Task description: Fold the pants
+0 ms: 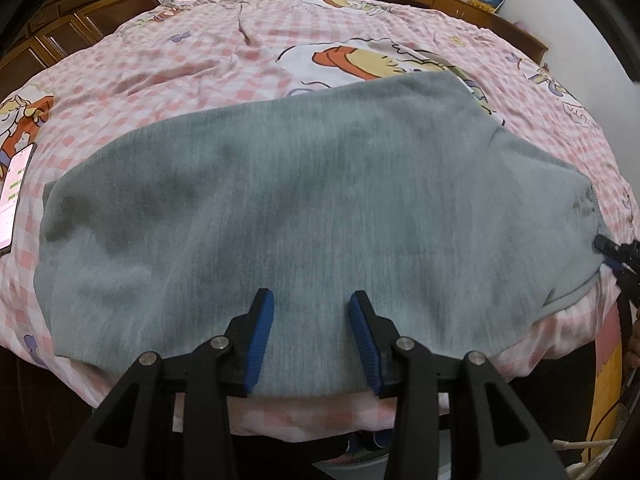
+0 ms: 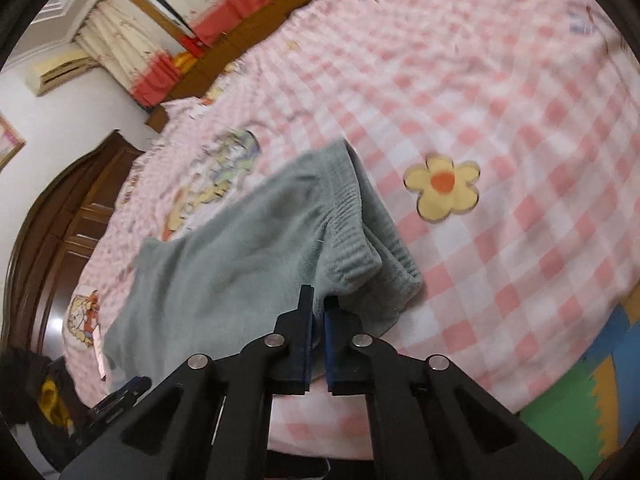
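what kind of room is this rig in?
Almost certainly a home bedroom. The grey fleece pants lie on a bed with a pink checked cartoon-print sheet, dark wooden wardrobe doors stand beside it, and cream floral curtains with a red band hang behind.

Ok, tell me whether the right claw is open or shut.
Shut on the pants: the right claw pinches grey fabric by the ribbed waistband, pads nearly together.
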`<act>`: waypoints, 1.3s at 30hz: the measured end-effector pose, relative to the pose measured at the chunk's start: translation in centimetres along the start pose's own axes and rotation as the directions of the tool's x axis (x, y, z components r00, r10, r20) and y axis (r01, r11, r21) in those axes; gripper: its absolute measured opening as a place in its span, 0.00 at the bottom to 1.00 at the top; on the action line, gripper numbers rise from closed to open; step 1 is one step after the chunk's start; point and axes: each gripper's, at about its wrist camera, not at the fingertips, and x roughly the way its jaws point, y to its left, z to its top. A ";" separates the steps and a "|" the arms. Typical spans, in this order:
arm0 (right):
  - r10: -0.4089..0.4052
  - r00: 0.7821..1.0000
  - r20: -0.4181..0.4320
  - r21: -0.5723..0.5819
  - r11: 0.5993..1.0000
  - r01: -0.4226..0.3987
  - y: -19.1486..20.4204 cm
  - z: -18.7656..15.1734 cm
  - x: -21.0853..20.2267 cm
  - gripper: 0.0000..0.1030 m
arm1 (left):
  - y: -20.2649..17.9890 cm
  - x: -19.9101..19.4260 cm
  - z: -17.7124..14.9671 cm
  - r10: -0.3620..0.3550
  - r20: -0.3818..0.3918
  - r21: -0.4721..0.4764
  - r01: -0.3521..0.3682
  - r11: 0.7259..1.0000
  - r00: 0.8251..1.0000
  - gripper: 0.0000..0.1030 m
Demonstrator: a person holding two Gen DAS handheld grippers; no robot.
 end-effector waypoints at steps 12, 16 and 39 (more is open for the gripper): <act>-0.057 0.994 -0.095 -0.005 0.998 0.056 -3.1 -1.6 2.0 0.04 | 0.2 0.1 -0.3 -0.003 -0.003 0.003 0.003 1.000 1.000 0.45; -0.044 0.996 -0.075 -0.041 0.998 0.041 -2.9 -1.5 0.8 0.14 | 0.2 0.2 -0.4 0.002 -0.005 0.009 -0.002 1.000 1.000 0.47; -0.010 0.996 0.089 -0.102 0.995 0.019 -1.5 0.6 -2.9 0.09 | -0.4 0.0 -0.7 0.008 0.004 0.042 -0.008 0.999 1.000 0.52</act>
